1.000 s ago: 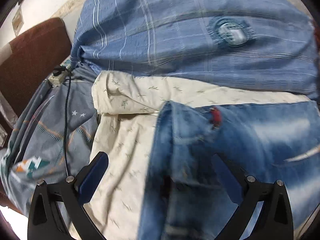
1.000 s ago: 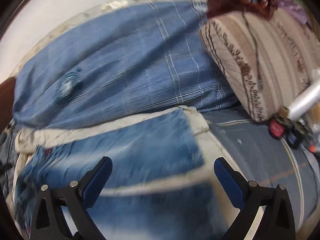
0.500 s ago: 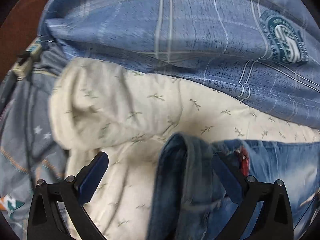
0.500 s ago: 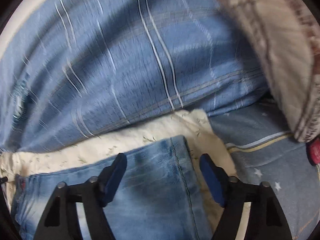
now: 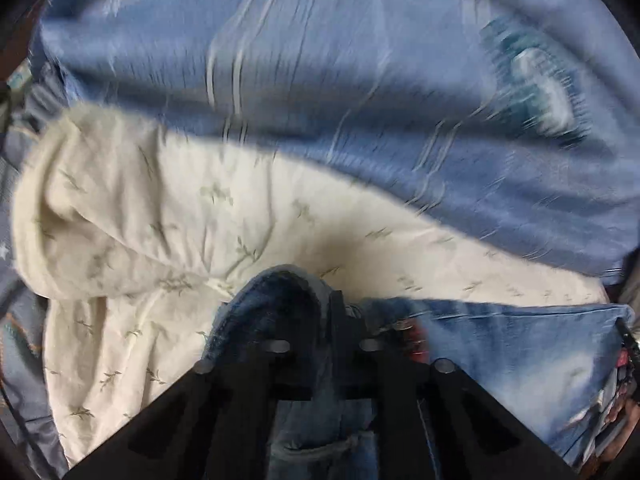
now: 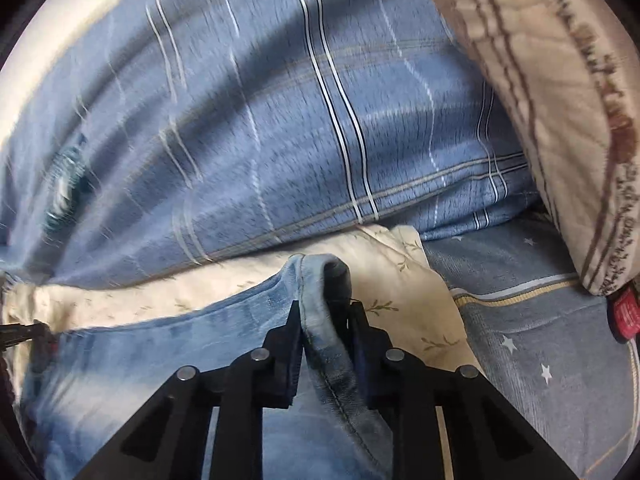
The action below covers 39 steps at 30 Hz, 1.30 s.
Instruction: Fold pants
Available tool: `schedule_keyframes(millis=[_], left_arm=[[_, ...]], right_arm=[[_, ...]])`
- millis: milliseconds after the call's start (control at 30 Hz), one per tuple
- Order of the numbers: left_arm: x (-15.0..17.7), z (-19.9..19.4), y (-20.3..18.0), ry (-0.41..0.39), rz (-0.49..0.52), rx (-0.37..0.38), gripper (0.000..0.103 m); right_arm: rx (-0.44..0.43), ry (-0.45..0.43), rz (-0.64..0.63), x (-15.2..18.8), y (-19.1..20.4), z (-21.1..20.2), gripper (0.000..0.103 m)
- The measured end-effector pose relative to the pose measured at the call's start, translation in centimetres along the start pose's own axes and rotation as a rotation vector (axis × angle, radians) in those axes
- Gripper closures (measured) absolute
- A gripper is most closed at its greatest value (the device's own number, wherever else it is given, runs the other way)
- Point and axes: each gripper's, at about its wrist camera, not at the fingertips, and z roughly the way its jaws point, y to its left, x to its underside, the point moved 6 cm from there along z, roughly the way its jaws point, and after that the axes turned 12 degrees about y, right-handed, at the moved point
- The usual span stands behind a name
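We find the pants (image 5: 520,344), faded blue denim, lying flat on a cream leaf-print cloth (image 5: 160,216) spread over the bed, in front of a blue plaid pillow (image 6: 280,120) and to the left of a beige quilted cushion (image 6: 560,80). The left gripper (image 5: 324,320) has just closed and now pinches a bunched fold of denim at the left far corner of the pants; in the left wrist view the fabric rises in a hump just ahead of the jaws. The right gripper (image 6: 324,320) has likewise just closed, its jaws narrow on the hemmed edge at the right far corner, a ridge of cloth standing up between them. In our judgement the long axis of the garment runs across, from one gripper to the other, so each hand holds one end of the same far edge and neither is nearer to the work. The remaining denim lies below the grippers in both views, toward the person. We judge that the coming fold depends on carrying this edge toward the near side with both corners level.
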Motion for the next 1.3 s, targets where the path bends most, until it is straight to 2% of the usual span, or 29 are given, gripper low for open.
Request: schedule_keyframes(millis=[100,267,367,500,567,600,633,667,767,1000,1067,1100,1133,1167,1200,1300], left_arm=[[1.5,-3.9,-0.8,-0.068,0.042,0.050,0.098],[4.0,-9.9,-1.2,-0.164,0.102,0.108,0.098],[5.4,-11.1,-0.7,-0.180,0.113,0.101,0.098],[6.3,-12.6,-0.7,-0.202,0.113,0.120,0.098],[6.4,-12.4,-0.8,-0.208,0.117,0.126,0.098],[6.4,-12.4,-0.8,-0.210,0.119,0.127,0.098],[6.6,-12.5,-1.0,-0.214,0.121,0.128,0.098],[6.5,-12.3,-1.0,-0.218,0.122,0.128,0.098],[6.5,-12.2,-0.9,-0.223,0.123,0.133,0.098],[6.1,-12.0,-0.5,-0.234,0.108,0.139,0.098],[6.1,-11.9,-0.5,-0.238,0.106,0.141,0.098],[6.1,-11.9,-0.5,-0.239,0.103,0.140,0.098],[6.2,-12.0,-0.5,-0.239,0.099,0.141,0.098],[6.3,-12.1,-0.4,-0.237,0.097,0.145,0.098],[6.5,-12.3,-0.3,-0.236,0.093,0.152,0.098],[7.3,-13.5,0.2,-0.249,0.083,0.178,0.098]], right_arm=[[-0.007,-0.029,-0.007,0.7,0.5,-2.2,0.085],[-0.019,-0.082,0.017,3.0,-0.7,-6.1,0.085],[-0.047,-0.018,0.056,4.4,-2.2,-6.7,0.085],[-0.159,0.011,0.161,4.7,-3.9,-7.5,0.082],[-0.184,0.004,0.203,4.0,-4.4,-7.5,0.068],[-0.190,0.000,0.220,3.5,-4.6,-7.3,0.039],[-0.194,-0.018,0.241,3.0,-4.7,-7.0,0.021],[-0.196,-0.046,0.258,2.5,-4.8,-6.9,0.021],[-0.210,-0.078,0.270,0.2,-4.9,-5.2,0.021],[-0.073,0.027,0.129,-3.3,-2.2,2.6,0.024],[0.003,0.104,0.082,-3.6,-1.4,5.4,0.048],[0.045,0.163,0.070,-3.4,-1.4,6.9,0.065],[0.055,0.183,0.078,-3.1,-1.4,7.6,0.066],[0.057,0.167,0.077,-3.1,-1.2,7.4,0.070],[0.051,0.143,0.070,-3.0,-0.9,6.7,0.077],[0.039,0.049,0.033,-2.2,0.3,2.8,0.080]])
